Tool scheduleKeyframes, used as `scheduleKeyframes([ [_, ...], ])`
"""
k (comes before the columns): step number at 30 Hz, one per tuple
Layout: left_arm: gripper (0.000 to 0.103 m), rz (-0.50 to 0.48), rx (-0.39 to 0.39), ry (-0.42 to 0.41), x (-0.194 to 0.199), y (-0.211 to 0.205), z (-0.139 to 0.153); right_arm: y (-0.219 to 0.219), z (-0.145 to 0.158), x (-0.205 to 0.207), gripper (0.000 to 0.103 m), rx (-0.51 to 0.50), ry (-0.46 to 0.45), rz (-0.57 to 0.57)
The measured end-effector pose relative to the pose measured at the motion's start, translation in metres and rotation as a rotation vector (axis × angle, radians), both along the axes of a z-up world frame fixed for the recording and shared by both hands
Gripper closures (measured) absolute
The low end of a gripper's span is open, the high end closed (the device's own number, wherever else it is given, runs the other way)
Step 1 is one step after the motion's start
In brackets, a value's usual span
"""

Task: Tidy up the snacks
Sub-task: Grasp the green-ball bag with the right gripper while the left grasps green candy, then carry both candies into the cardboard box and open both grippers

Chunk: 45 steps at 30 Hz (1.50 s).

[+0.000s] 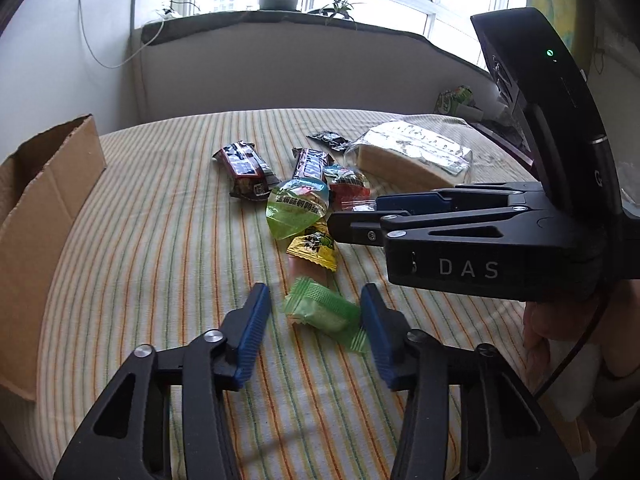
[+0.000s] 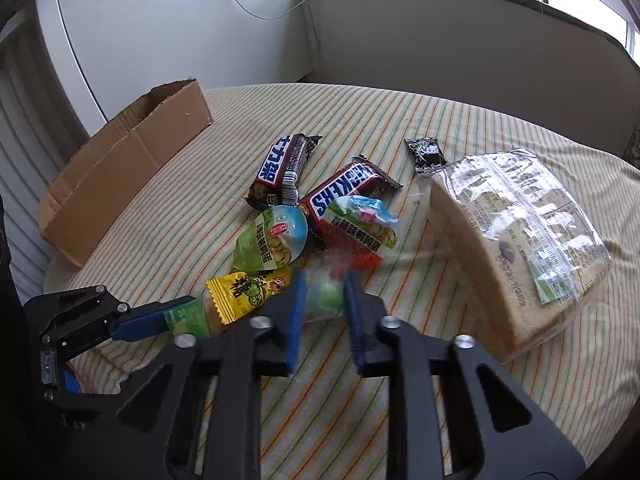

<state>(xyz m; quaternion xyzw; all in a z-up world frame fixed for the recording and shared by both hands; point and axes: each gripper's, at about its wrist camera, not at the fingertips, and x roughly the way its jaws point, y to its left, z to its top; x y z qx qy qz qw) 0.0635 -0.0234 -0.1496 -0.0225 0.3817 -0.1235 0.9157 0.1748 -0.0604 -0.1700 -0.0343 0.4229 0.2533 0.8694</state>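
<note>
Green wrapped candy [image 1: 326,314] lay on the striped tablecloth [image 1: 160,240], between the spread fingers of the left gripper [image 1: 316,322], near pad just touching. Light, crinkly, slippery film; better pinched across the firm middle than the twisted ends. Right gripper [image 2: 324,300] was parted around a blurred green-red packet, contact unclear. Cardboard box [image 2: 120,164] interior was hidden.

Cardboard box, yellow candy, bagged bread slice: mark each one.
cardboard box [image 2: 132,168]: right wrist view, outer side wall.
yellow candy [image 1: 314,249]: left wrist view, middle of the wrapper.
bagged bread slice [image 2: 516,240]: right wrist view, clear printed bag over the top face.
</note>
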Motion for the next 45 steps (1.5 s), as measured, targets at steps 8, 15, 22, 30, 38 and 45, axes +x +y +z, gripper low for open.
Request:
scheduleKeyframes([
  [8, 0.093, 0.01, -0.071, 0.007, -0.008, 0.017, 0.002, -0.012, 0.001, -0.013, 0.085, 0.029, -0.013, -0.039],
  [15, 0.093, 0.017, -0.09, 0.009, -0.017, 0.02, 0.005, -0.025, 0.009, -0.031, 0.085, 0.039, -0.05, -0.077],
  [22, 0.093, 0.031, -0.091, -0.02, -0.028, 0.024, 0.015, -0.044, 0.01, -0.056, 0.085, 0.057, -0.093, -0.134],
  [30, 0.093, 0.026, -0.078, -0.025, -0.03, 0.021, 0.014, -0.061, 0.002, -0.072, 0.085, 0.111, -0.088, -0.169],
  [38, 0.099, 0.028, -0.071, -0.085, -0.025, 0.015, 0.026, -0.069, 0.014, -0.091, 0.085, 0.148, -0.125, -0.185],
  [45, 0.099, 0.013, -0.026, -0.248, -0.037, 0.006, 0.095, -0.08, 0.081, -0.099, 0.085, 0.168, -0.27, -0.212],
])
